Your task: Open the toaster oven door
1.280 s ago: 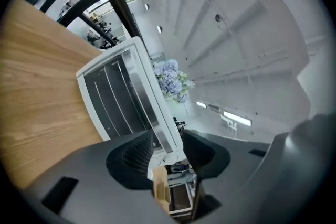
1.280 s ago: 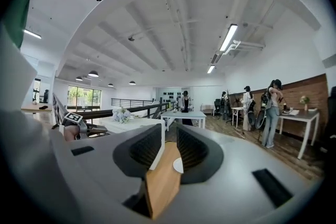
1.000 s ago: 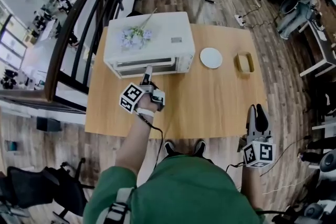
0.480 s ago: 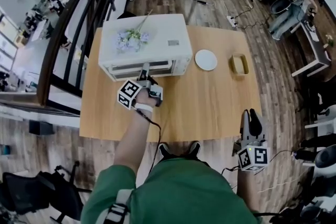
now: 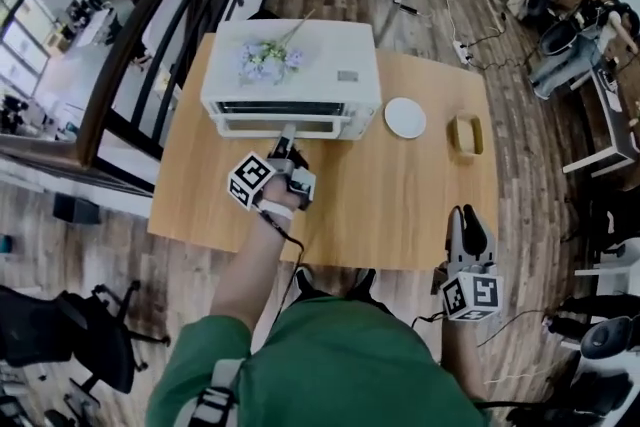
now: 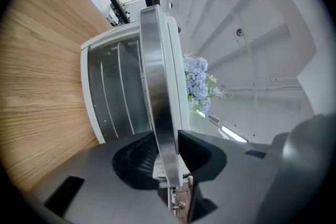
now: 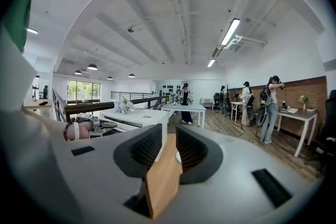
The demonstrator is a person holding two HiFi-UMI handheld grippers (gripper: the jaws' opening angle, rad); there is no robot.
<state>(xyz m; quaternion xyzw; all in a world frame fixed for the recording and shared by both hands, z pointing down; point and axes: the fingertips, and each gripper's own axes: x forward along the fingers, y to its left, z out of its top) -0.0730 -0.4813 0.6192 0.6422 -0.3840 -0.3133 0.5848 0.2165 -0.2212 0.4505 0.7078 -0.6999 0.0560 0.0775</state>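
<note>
Up at the far edge of the wooden table (image 5: pixel 400 205) sits the white toaster oven (image 5: pixel 290 75), with a bunch of pale blue flowers (image 5: pixel 268 62) on its top. The left gripper (image 5: pixel 287 137) reaches level to the oven's front; its jaws have just been closing and now pinch the metal door handle (image 6: pixel 157 102) narrowly between them. The right gripper (image 5: pixel 463 220) hangs at the table's near right edge, its jaws a little apart around nothing. A white plate (image 5: pixel 405 118) lies right of the oven.
</note>
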